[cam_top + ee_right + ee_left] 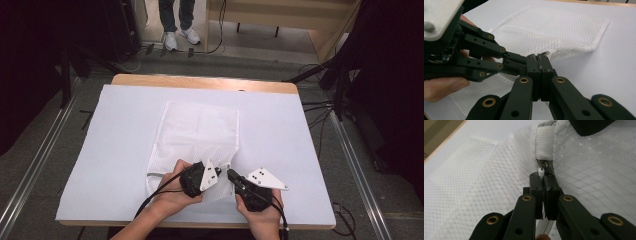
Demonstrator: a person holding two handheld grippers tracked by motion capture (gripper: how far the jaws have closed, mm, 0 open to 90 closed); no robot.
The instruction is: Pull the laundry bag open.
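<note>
A white sheet (125, 145) covers the wood-edged tabletop (200, 81) mid-frame, while at the top a person's legs in white shoes (181, 36) stand beside a wooden bench (280, 15) and floor cables (320, 107) trail at right.

The high view looks down on the table (300, 150); both gripper views sit close over the mesh bag (474, 195).

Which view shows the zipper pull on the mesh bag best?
The left gripper view: the white zipper pull sits sharp and close between that gripper's shut jaws, below the zipper's fabric end tab. In the high view and the right gripper view, I cannot make it out.
</note>
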